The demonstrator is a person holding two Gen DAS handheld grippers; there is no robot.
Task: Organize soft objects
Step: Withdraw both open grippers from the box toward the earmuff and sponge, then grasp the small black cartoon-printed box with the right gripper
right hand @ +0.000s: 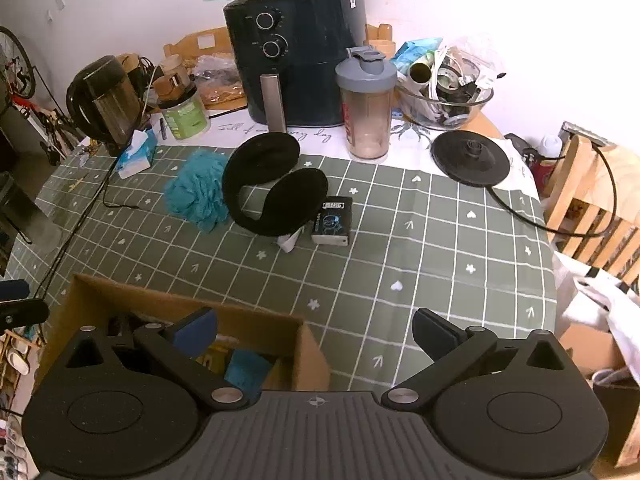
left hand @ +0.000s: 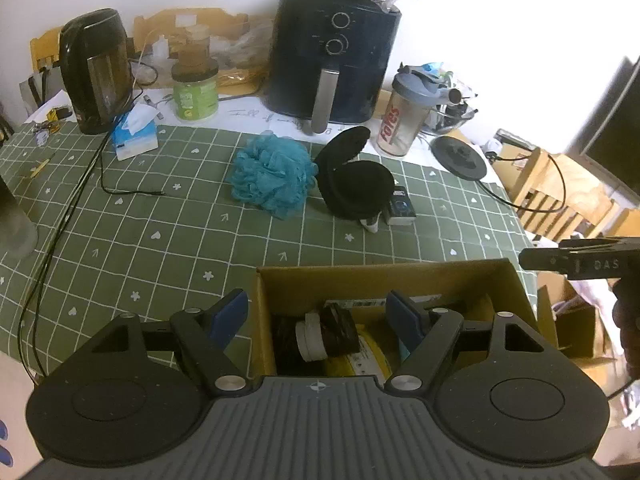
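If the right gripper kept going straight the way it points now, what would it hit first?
Probably bare green tablecloth. The right gripper is open and empty, aimed past the right corner of the cardboard box; the black earmuffs lie farther on. Depth is hard to judge.

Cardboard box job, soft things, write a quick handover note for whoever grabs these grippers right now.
Left gripper: open, empty, over the cardboard box.
Right gripper: open, empty, at the box's right edge.
Done: box already holds several items.
Left: teal bath pouf and black earmuffs lie side by side mid-table, a small dark packet beside the earmuffs.
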